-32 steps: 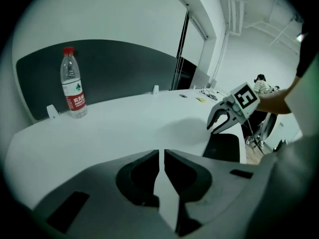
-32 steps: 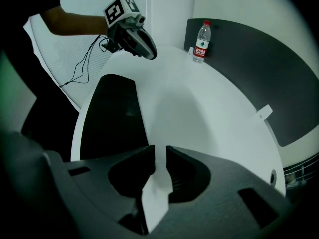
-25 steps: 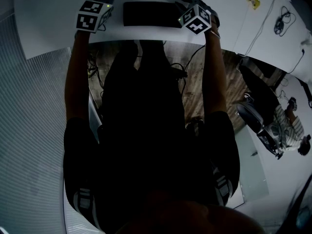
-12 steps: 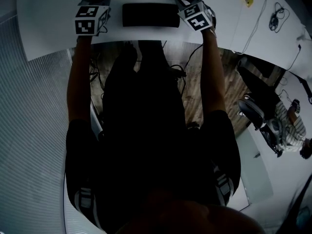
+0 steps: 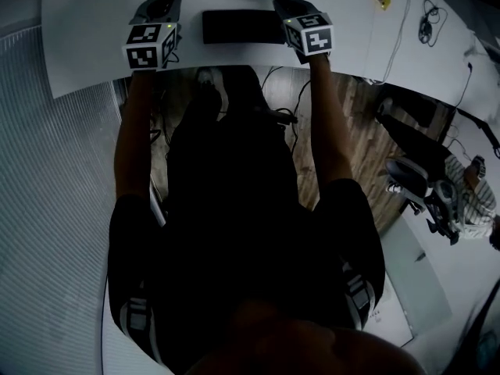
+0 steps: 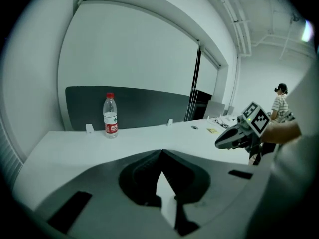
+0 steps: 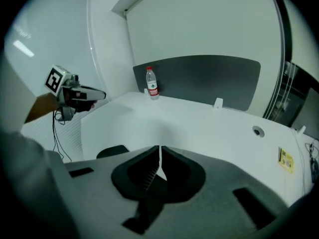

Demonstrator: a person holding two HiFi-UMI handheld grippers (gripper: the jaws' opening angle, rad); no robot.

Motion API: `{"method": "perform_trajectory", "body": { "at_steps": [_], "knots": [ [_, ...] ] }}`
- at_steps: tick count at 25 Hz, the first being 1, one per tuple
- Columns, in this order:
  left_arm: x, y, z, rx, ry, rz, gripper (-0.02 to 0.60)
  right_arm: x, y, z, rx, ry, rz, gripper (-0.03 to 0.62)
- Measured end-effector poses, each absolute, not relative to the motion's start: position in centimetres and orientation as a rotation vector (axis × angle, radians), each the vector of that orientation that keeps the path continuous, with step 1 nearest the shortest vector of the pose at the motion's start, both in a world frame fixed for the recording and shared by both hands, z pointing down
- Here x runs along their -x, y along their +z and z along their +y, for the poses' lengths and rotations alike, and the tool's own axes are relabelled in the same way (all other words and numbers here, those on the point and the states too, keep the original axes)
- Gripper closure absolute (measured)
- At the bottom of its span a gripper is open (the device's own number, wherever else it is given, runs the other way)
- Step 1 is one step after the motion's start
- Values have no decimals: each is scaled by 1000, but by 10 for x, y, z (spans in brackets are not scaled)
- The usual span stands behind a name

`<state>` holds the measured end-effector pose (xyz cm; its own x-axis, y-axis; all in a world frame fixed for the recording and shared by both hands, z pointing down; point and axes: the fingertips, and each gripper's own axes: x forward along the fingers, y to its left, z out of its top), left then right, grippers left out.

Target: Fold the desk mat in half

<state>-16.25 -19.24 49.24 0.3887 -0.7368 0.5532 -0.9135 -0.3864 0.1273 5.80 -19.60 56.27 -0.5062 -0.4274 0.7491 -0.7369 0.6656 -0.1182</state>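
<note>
left gripper (image 6: 162, 152): I am keeping its jaws pressed together on nothing; only bare worktop (image 6: 149, 138) is showing past the tips.
right gripper (image 7: 159, 147): its jaws are closing, down to a thin slit now, with nothing between them.
mat (image 5: 242, 26): it is lying flat on the worktop between my two grippers, with one gripper just beside each short end. As far as I can tell, neither is touching it.
handling: I am judging it to be thin, light and limp, so it will probably be sagging between two holds rather than hinging like a board. Because it is hugging the worktop, getting a jaw under an edge is looking like the hard part.
where to hold: I am thinking of the two corners of one long edge, one per gripper, pinching well in so the sheet is not slipping out.
head view alone: it is showing the whole mat and how both grippers are flanking it.
right gripper view alone: it is catching a dark piece of the mat just left of the jaws, plus a yellow tag (image 7: 285, 159) to the right.
left gripper view alone: it is showing no mat at all, but it is giving me the right gripper from the side and a person (image 6: 280, 103) well beyond it.
both gripper views: a bottle (image 6: 110, 115) is standing upright at the back, against a dark panel (image 6: 149, 108).
</note>
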Motion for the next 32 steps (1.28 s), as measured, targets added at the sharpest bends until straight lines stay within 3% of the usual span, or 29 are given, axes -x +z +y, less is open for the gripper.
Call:
{"method": "perform_trajectory", "body": {
  "at_steps": [23,32],
  "knots": [
    [174,388,-65,-2264,332,-1628,577,-53,428,-76,-1509,656,-2261,592],
    [136,355,-27,-2290,247,-1679,577,-66,391,-50,-1580,601,-2330,592]
  ]
}}
